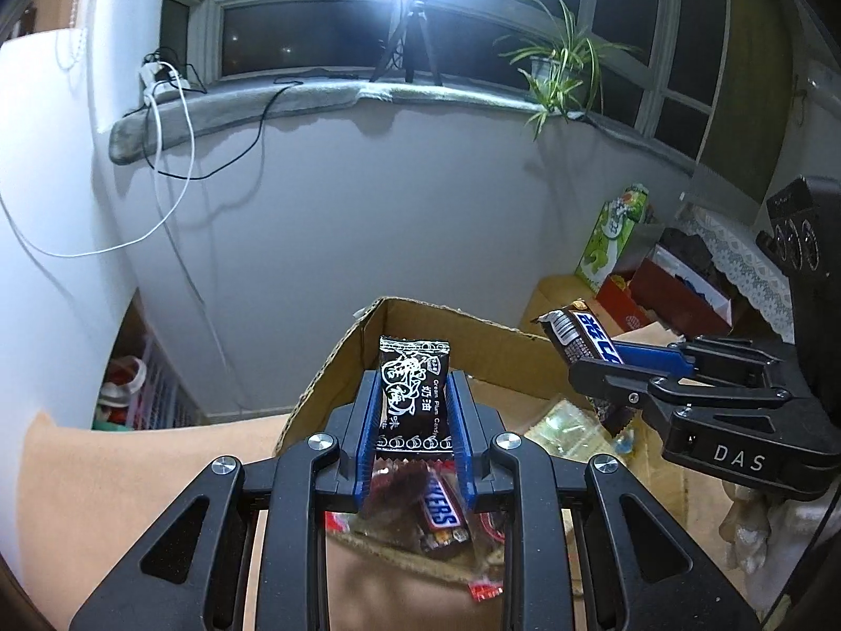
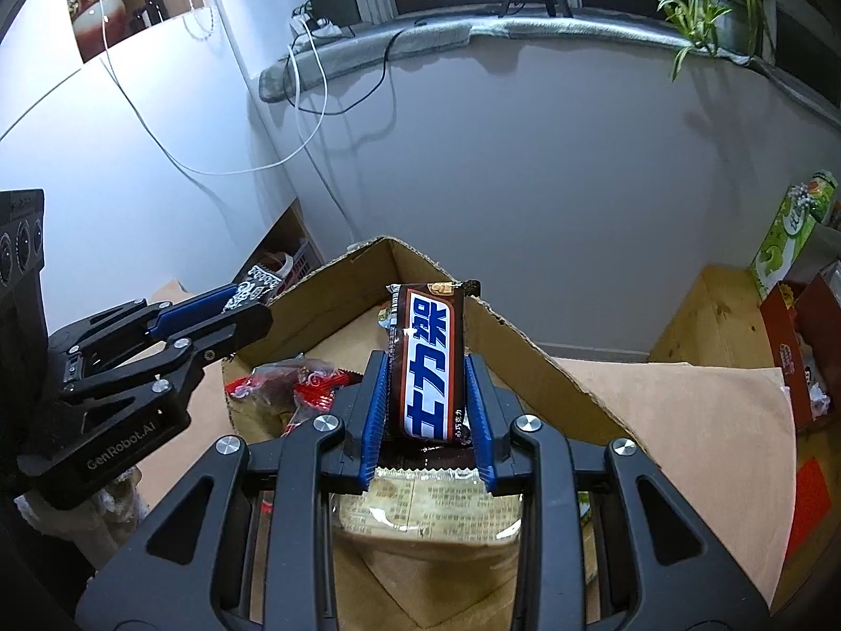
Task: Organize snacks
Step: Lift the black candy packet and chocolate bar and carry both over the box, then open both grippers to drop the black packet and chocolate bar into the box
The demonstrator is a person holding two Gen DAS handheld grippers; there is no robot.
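Note:
My left gripper (image 1: 414, 384) is shut on a black cream plum candy packet (image 1: 412, 394) and holds it above an open cardboard box (image 1: 336, 352). My right gripper (image 2: 427, 368) is shut on a brown Snickers bar (image 2: 430, 363) with a blue-and-white label, held above the same box (image 2: 504, 331). In the left wrist view the right gripper (image 1: 583, 363) is at the right with the bar (image 1: 581, 339). In the right wrist view the left gripper (image 2: 247, 305) is at the left with the candy (image 2: 251, 284). More snacks lie in the box, among them a Snickers bar (image 1: 441, 515) and red wrappers (image 2: 294, 384).
The box stands on a tan cloth (image 1: 131, 478). A clear-wrapped packet (image 2: 426, 505) lies in the box under my right gripper. A green carton (image 1: 612, 231) and a red box (image 1: 678, 284) stand at the right. A white wall, a windowsill, cables and a plant (image 1: 557, 68) are behind.

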